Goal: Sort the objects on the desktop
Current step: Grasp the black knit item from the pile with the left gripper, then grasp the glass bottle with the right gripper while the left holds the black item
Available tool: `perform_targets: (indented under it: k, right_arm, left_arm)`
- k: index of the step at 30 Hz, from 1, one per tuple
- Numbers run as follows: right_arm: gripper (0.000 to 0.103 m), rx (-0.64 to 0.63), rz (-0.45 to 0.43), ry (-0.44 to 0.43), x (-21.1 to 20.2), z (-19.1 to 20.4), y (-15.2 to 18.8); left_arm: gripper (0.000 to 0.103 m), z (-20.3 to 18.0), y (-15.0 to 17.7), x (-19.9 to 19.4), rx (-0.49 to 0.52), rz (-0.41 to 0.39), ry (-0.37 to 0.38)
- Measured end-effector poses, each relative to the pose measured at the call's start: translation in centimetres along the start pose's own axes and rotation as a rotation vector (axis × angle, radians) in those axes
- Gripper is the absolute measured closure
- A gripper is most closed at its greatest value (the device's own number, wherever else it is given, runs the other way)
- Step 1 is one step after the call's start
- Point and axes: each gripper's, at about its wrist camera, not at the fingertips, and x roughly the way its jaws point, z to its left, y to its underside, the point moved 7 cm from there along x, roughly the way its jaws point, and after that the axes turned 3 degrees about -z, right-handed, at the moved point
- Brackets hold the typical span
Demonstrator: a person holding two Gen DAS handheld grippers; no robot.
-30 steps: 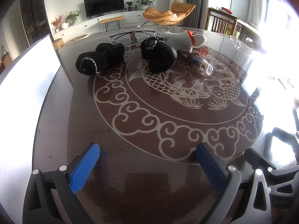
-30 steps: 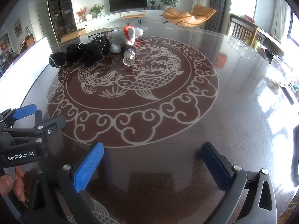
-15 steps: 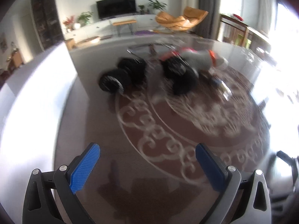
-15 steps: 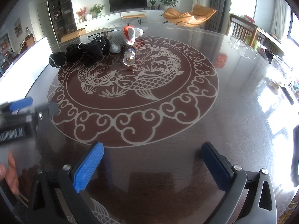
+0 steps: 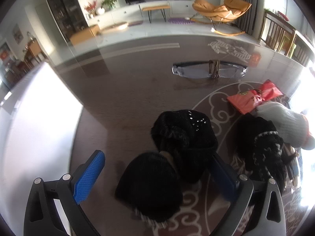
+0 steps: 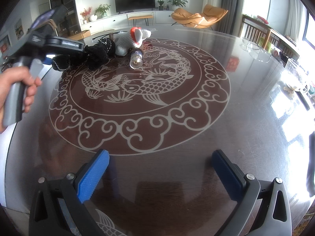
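Left claw over the black gloves, right claw idle

The left claw (image 5: 157, 179) is spread wide, with a black glove (image 5: 151, 184) between its fingers; a second black glove (image 5: 185, 137) lies just ahead, touching the right finger. Further right lie a white glove (image 5: 283, 122) and a red packet (image 5: 254, 96). The right claw (image 6: 159, 175) is open and empty over bare desk (image 6: 246, 122), the bulb (image 6: 135, 60) far ahead.

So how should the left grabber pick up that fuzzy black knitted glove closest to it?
Take the nearest fuzzy black knitted glove across its rounded middle, coming down from above. It already lies between the open left gripper's blue pads, so closing should squeeze the soft bulk. The second black glove seems to touch its far end, so grip low and near to avoid dragging both.
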Motion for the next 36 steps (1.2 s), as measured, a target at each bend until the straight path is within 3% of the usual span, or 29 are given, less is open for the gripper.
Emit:
perform_targets:
  k: [3, 4, 5, 6, 8, 9, 16, 27, 32, 34, 36]
  right_arm:
    - [0.000, 0.000, 0.000, 0.000, 0.0, 0.0, 0.0]
    - [0.000, 0.000, 0.000, 0.000, 0.0, 0.0, 0.0]
    - [0.000, 0.000, 0.000, 0.000, 0.0, 0.0, 0.0]
    - [0.000, 0.000, 0.000, 0.000, 0.0, 0.0, 0.0]
    - [0.000, 0.000, 0.000, 0.000, 0.0, 0.0, 0.0]
    - [0.000, 0.000, 0.000, 0.000, 0.0, 0.0, 0.0]
    - [0.000, 0.000, 0.000, 0.000, 0.0, 0.0, 0.0]
    - [0.000, -0.008, -0.004, -0.004, 0.0, 0.0, 0.0]
    - [0.000, -0.018, -0.005, -0.013, -0.6, 0.8, 0.2]
    - [0.000, -0.090, 0.021, -0.075, -0.1, 1.2, -0.8]
    - [0.000, -0.062, 0.044, -0.121, 0.6, 1.0, -2.9]
  left_arm:
    - [0.000, -0.2, -0.5, 0.8, -0.041, 0.002, 0.106]
    - [0.001, -0.2, -0.6, 0.7, -0.031, -0.009, 0.105]
    - [0.016, -0.4, -0.8, 0.3, -0.015, -0.038, 0.113]
    - [0.045, -0.4, -1.0, -0.1, -0.009, -0.064, 0.119]
    - [0.064, -0.5, -0.9, -0.8, -0.016, -0.077, 0.135]
    - [0.067, -0.7, -0.7, -1.0, -0.025, -0.077, 0.150]
    - [0.068, -1.4, 4.4, -4.5, -0.091, -0.098, 0.190]
    - [0.067, -1.1, 14.2, -10.6, 0.039, -0.103, 0.216]
    - [0.067, -0.6, 15.6, -11.3, 0.063, -0.123, 0.223]
    - [0.067, -0.6, 15.9, -11.4, 0.074, -0.139, 0.222]
    - [0.067, -0.5, 16.1, -11.5, 0.071, -0.152, 0.223]
